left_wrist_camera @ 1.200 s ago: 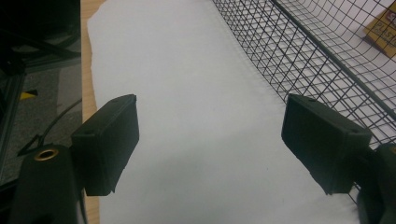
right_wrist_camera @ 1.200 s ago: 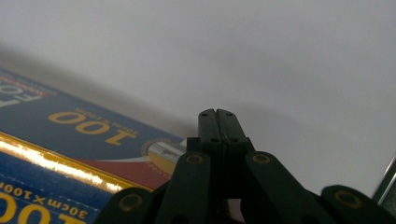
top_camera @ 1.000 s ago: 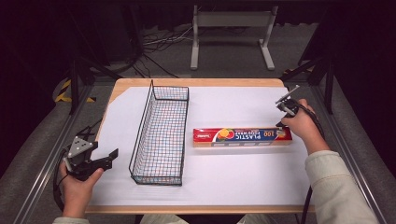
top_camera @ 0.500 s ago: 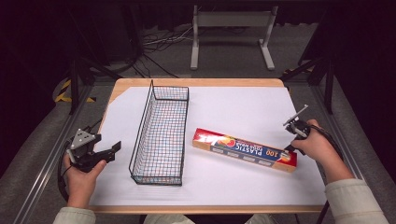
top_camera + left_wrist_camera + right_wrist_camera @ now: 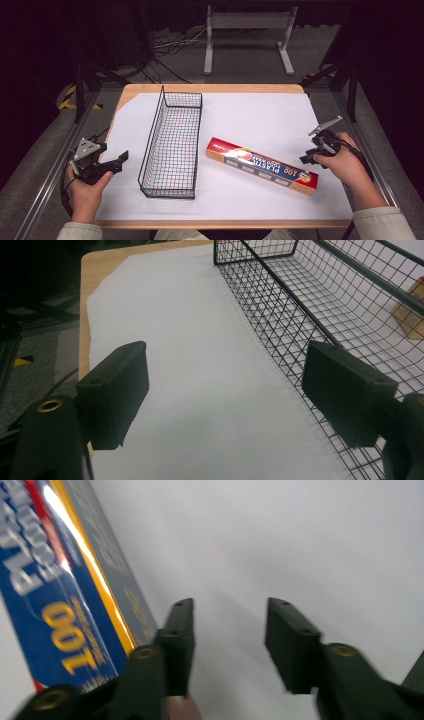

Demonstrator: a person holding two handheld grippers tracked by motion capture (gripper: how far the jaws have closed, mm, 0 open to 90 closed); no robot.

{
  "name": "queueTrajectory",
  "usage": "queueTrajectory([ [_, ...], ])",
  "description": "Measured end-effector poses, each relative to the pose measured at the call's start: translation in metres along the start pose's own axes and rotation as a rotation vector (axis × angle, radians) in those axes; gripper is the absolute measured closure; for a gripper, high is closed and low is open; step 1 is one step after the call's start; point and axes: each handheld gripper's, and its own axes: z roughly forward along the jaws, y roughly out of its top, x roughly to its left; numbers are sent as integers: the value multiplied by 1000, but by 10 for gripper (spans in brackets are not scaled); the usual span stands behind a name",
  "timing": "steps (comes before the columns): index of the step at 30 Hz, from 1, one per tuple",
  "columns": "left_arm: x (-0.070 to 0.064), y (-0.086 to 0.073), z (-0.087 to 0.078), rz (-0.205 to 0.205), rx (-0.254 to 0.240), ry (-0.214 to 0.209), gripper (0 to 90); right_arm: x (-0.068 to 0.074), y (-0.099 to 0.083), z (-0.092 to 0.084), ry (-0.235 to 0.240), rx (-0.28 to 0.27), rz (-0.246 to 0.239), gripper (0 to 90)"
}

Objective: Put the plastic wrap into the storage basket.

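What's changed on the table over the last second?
The plastic wrap box has swung: its right end moved toward the person, so it now lies slanted. The right claw, beside that end, has just been opening, nothing between its jaws. The wire basket and left claw stayed put.

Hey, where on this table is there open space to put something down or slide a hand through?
Bare white sheet lies behind the plastic wrap box, between the wire basket and the table's right edge, and in a narrower strip left of the basket. The front is tighter: the box angles toward the right hand-held gripper, and the basket sits close by.
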Motion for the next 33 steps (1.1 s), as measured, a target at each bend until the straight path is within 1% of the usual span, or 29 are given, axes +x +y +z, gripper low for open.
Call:
queueTrajectory([
  [1, 1, 0, 0, 3, -2, 0, 198, 4, 3, -3, -1, -42, -19, 418],
  [2, 1, 0, -1, -2, 0, 1, 198, 7, 6, -6, 1, -81, -52, 328],
  [3, 1, -1, -1, -4, -2, 1, 198, 10, 8, -7, 1, -112, -76, 267],
  [4, 2, -1, -2, -5, -4, 2, 196, 16, 11, -9, 10, -145, -97, 224],
  [5, 2, -1, -2, -6, -6, 0, 195, 19, 13, -10, 24, -160, -107, 199],
  [6, 2, -1, -2, -6, -6, -1, 193, 27, 15, -10, 45, -182, -128, 162],
  [7, 3, -1, -3, -10, -7, -5, 190, 31, 16, -10, 53, -193, -142, 140],
  [8, 3, -1, -4, -9, -12, -4, 188, 38, 18, -8, 67, -198, -168, 131],
  [11, 3, 0, -6, -15, -22, -10, 179, 52, 18, -3, 81, -202, -212, 117],
  [14, 3, 1, -8, -21, -35, -4, 161, 61, 17, 5, 92, -191, -239, 115],
  [16, 3, 2, -9, -28, -38, -3, 153, 66, 14, 14, 104, -166, -264, 123],
  [18, 2, 3, -9, -25, -35, -11, 152, 70, 12, 24, 100, -135, -282, 143],
  [19, 2, 3, -9, -21, -32, -12, 152, 71, 11, 28, 104, -121, -297, 149],
  [21, 1, 3, -8, -17, -29, -16, 152, 72, 9, 37, 111, -96, -306, 185],
  [23, 0, 3, -8, -17, -31, -17, 152, 72, 8, 43, 125, -58, -314, 190],
  [24, 0, 3, -8, -17, -31, -17, 152, 72, 8, 43, 125, -58, -314, 190],
  [25, 0, 3, -8, -17, -32, -17, 152, 72, 6, 49, 139, -51, -318, 211],
  [26, 0, 3, -8, -17, -35, -18, 152, 73, 6, 52, 148, -45, -320, 212],
  [27, 1, 4, -8, -16, -33, -27, 148, 73, 6, 54, 152, -46, -333, 227],
  [28, 1, 4, -7, -18, -27, -34, 138, 73, 6, 55, 154, -26, -334, 244],
  [29, 0, 4, -6, -12, -18, -39, 129, 74, 6, 57, 146, -7, -342, 242],
  [30, 0, 5, -4, 0, -3, -36, 124, 73, 6, 58, 137, 6, -346, 249],
  [31, -1, 6, -3, 13, 15, -34, 122, 73, 5, 60, 135, 14, -359, 265],
  [33, -3, 8, -2, 32, 35, -11, 120, 72, 5, 63, 123, 25, -386, 298],
])
